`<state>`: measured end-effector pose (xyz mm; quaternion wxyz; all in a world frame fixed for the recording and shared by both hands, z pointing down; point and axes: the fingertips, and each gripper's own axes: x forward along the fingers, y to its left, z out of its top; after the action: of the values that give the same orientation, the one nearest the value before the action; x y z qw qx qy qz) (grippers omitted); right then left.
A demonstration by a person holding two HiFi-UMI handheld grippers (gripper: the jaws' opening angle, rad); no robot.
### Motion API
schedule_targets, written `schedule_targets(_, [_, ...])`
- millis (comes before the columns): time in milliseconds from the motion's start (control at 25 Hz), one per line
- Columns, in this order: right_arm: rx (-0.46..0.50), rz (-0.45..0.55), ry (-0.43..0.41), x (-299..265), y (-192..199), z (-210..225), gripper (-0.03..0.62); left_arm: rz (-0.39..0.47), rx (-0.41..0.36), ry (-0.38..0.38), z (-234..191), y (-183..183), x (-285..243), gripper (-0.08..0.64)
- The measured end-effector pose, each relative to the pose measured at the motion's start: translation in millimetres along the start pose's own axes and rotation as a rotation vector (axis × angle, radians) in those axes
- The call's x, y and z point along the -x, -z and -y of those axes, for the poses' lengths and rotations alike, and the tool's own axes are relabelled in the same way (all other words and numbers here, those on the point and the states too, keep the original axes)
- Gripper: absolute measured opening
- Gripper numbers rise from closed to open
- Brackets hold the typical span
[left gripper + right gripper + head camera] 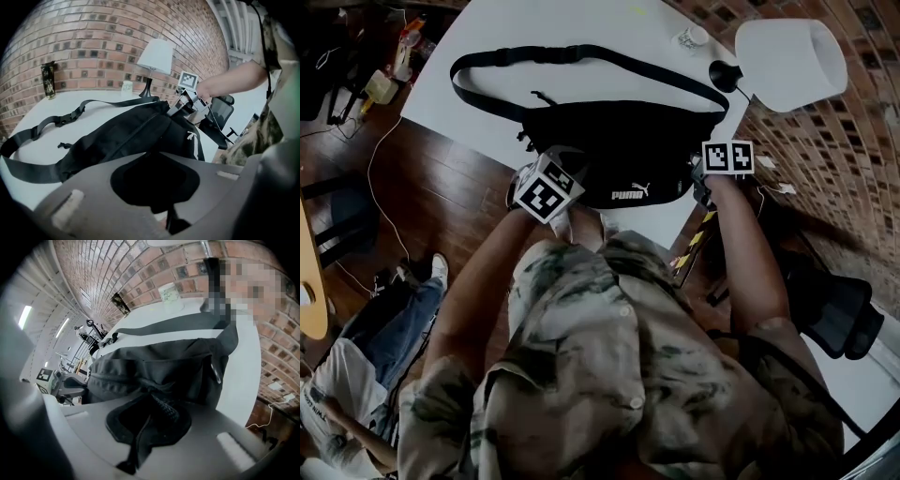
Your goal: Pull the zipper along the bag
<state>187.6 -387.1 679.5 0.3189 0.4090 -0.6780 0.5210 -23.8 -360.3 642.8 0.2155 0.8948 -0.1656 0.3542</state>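
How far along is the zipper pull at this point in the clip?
Done: left gripper shut on the bag at one end, right gripper shut on the pull cord at the other. In hand: bag held at both ends. Left: the zipper looks closed along its visible length, so the pull itself seems ahead.

Between the left gripper (161,213) and right gripper (140,446) the bag (619,150) is black with a white logo (628,194); the cubes (547,190) bear black-and-white squares. Beyond them the table (581,23) and lampshade (789,61) are white and the wall (93,42) is red-brown brick.
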Motion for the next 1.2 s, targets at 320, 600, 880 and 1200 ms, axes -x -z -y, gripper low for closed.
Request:
schedule_targets(320, [0.008,0.006,0.050,1,-1,1,0.005,0.009,0.037,-0.041,-27,31,35,0.029])
schedule_targets(600, [0.024,0.045,0.114,3,-3,0,0.006,0.046,0.031,-0.042,-34,41,46,0.032])
schedule_targets(880, [0.166,0.246,0.152,21,-1,-11,0.011,0.118,-0.005,-0.114,-30,53,52,0.048])
schedule_targets(1200, [0.376,0.446,0.069,100,74,-76,0.101,0.229,0.061,-0.238,28,79,130,0.051])
